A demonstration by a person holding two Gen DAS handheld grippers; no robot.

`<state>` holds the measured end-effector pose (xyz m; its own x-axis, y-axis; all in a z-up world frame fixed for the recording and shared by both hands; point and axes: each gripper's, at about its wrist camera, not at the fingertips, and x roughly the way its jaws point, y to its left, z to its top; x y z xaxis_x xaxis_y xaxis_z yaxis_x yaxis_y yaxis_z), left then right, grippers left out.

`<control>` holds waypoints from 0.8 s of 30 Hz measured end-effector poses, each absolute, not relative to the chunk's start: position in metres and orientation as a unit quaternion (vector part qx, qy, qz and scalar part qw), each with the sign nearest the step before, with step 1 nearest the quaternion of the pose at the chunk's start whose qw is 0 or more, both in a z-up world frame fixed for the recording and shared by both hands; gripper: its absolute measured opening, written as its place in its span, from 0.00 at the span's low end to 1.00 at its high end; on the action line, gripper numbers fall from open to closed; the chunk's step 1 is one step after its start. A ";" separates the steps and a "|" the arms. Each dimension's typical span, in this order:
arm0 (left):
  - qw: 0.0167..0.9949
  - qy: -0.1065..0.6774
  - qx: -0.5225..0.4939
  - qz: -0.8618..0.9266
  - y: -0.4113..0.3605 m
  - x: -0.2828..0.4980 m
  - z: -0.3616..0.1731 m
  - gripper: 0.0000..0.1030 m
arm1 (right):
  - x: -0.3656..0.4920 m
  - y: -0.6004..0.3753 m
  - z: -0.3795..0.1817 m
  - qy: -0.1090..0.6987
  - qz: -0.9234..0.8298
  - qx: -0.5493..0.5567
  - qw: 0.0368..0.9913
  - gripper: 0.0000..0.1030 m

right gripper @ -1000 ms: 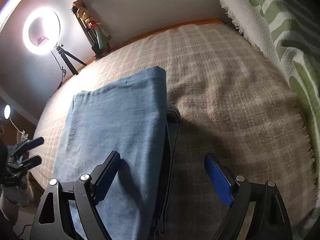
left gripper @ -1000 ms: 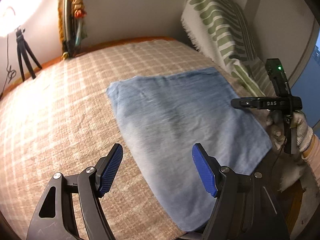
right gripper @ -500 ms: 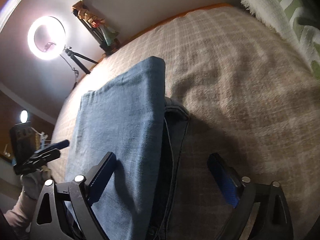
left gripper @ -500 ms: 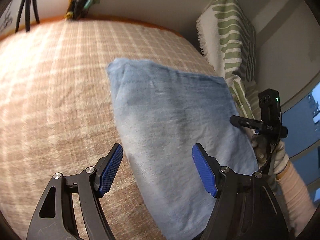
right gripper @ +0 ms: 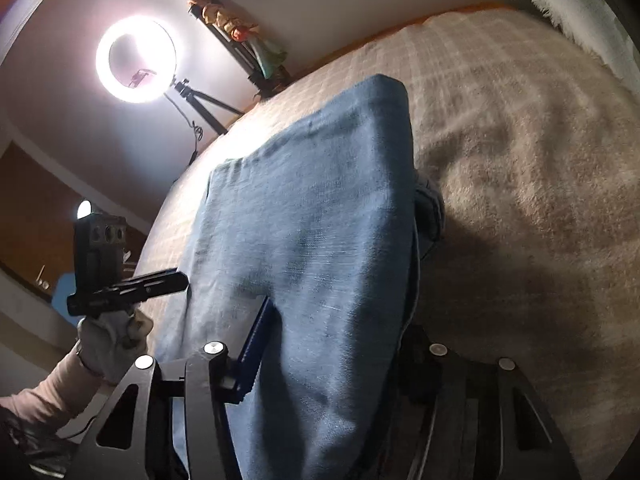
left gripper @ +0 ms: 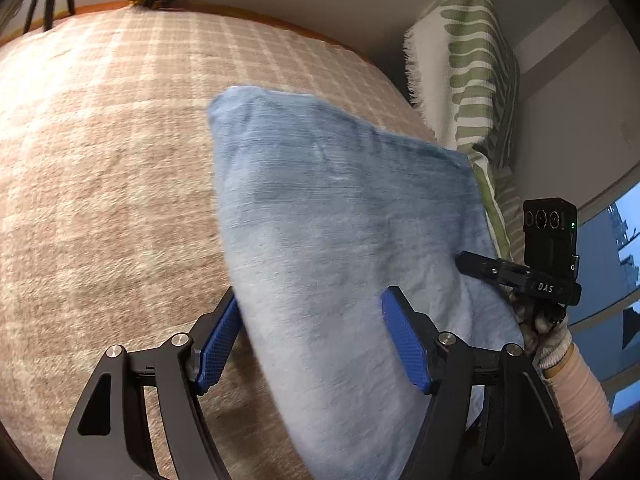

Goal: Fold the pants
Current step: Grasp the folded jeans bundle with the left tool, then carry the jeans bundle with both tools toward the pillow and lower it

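Observation:
The folded blue denim pants (left gripper: pixel 340 240) lie on the checked beige bedspread (left gripper: pixel 100 200). In the left wrist view my left gripper (left gripper: pixel 312 344) is open, its blue pads straddling the near left edge of the pants. The right gripper shows at the pants' right edge (left gripper: pixel 520 276). In the right wrist view the pants (right gripper: pixel 320 240) run between the jaws of my right gripper (right gripper: pixel 332 364); the left pad (right gripper: pixel 256 344) shows beside the cloth, and the right pad is hidden under it. The jaws look spread. The left gripper shows at the pants' left edge (right gripper: pixel 132 284).
A green-striped white blanket (left gripper: pixel 472 80) hangs at the bed's right side. A ring light on a tripod (right gripper: pixel 134 60) stands by the far wall beside a leaning rack (right gripper: pixel 240 40). A window (left gripper: pixel 616 280) is at the right.
Both grippers have moved forward and down onto the near end of the pants. The cloth now lies between the jaws of each; the jaws have stayed open.

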<state>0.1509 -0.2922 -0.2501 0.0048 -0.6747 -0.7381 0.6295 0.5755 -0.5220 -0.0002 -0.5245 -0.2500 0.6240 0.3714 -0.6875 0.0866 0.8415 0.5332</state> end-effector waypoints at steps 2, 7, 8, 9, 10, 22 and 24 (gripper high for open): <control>0.714 0.531 -0.014 -0.456 -0.298 0.150 -0.250 0.43 | -0.003 -0.522 -0.246 0.425 0.070 0.264 0.863 0.44; 0.723 0.517 -0.025 -0.459 -0.297 0.153 -0.240 0.17 | -0.007 -0.510 -0.225 0.425 0.031 0.234 0.874 0.31; 0.724 0.512 -0.024 -0.461 -0.295 0.153 -0.238 0.16 | -0.007 -0.510 -0.222 0.424 0.028 0.233 0.875 0.25; 0.728 0.506 -0.019 -0.463 -0.295 0.151 -0.235 0.15 | -0.008 -0.508 -0.218 0.420 0.027 0.234 0.876 0.24; 0.732 0.498 -0.013 -0.465 -0.295 0.149 -0.231 0.15 | -0.009 -0.506 -0.213 0.415 0.024 0.235 0.879 0.22; 0.730 0.495 0.006 -0.471 -0.296 0.151 -0.240 0.16 | -0.002 -0.522 -0.233 0.444 0.019 0.213 0.870 0.73; 0.728 0.500 0.004 -0.468 -0.298 0.152 -0.243 0.23 | -0.004 -0.527 -0.240 0.427 0.038 0.251 0.868 0.69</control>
